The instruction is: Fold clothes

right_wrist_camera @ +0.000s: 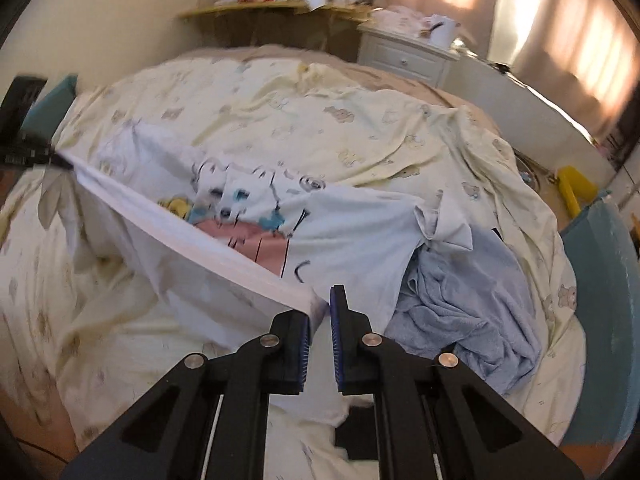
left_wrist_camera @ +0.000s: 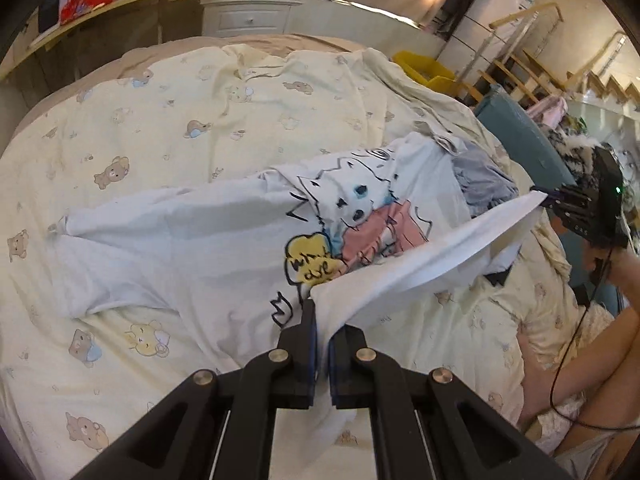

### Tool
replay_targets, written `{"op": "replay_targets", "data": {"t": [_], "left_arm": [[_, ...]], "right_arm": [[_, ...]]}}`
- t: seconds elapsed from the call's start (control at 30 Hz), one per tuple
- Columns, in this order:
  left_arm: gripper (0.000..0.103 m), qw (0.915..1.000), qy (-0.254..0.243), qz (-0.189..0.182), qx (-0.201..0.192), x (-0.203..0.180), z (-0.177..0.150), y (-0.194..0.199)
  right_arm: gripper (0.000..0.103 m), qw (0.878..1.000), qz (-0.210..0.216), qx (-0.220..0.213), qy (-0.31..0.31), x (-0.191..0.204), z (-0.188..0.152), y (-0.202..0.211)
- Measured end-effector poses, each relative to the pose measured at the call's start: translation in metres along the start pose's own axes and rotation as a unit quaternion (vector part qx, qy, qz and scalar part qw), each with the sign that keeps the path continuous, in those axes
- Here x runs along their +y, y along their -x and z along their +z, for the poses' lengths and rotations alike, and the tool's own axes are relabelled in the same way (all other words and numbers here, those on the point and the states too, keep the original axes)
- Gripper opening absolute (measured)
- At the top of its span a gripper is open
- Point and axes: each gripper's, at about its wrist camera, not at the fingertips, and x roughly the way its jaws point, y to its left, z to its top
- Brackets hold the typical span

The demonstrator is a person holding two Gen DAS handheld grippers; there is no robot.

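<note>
Left wrist view: left gripper at lower centre, fingers drawn together and clamped on a corner of the white T-shirt. Shirt spread across mid-frame on the pale yellow bear-print quilt, cartoon print face up, one hem edge lifted and stretched taut toward the right gripper at the right edge. Fingertips of that far gripper hidden by cloth here, so grip not readable from this side. Seen only here: a person's bare arm at lower right, a black cable looping beside it, wooden stair rails at upper right, a yellow bin just behind the quilt's edge.

Right wrist view: right gripper at lower centre, pads nearly together and pinched on the other end of the same taut hem, cloth bunched between them. Hem ran as a white band up to the left gripper at the left edge, blurred. Shown far better here: a light blue towel crumpled at lower right, touching the shirt's knotted sleeve, only a sliver of it visible in the other view. White nightstand at upper right, cluttered wooden shelf at top centre, sunlit curtain at far right.
</note>
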Motion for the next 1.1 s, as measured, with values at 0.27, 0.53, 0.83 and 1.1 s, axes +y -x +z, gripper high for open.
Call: {"op": "replay_targets", "data": {"t": [0.27, 0.53, 0.83, 1.1], "left_arm": [[0.004, 0.9935, -0.099, -0.056, 0.013, -0.072, -0.065, 0.088], [0.004, 0.9908, -0.127, -0.047, -0.007, -0.113, -0.116, 0.152], [0.004, 0.9739, -0.138, 0.024, 0.179, -0.095, -0.219, 0.026], [0.023, 0.9611, -0.077, -0.025, 0.264, -0.067, -0.255, -0.016]], "right_arm": [[0.009, 0.996, 0.036, 0.033, 0.071, 0.017, -0.023, 0.068], [0.009, 0.994, 0.062, 0.005, 0.094, 0.045, -0.041, 0.174], [0.009, 0.972, 0.092, 0.175, 0.129, 0.072, -0.117, 0.076], [0.014, 0.967, 0.126, 0.221, 0.003, 0.04, -0.11, -0.01]]}}
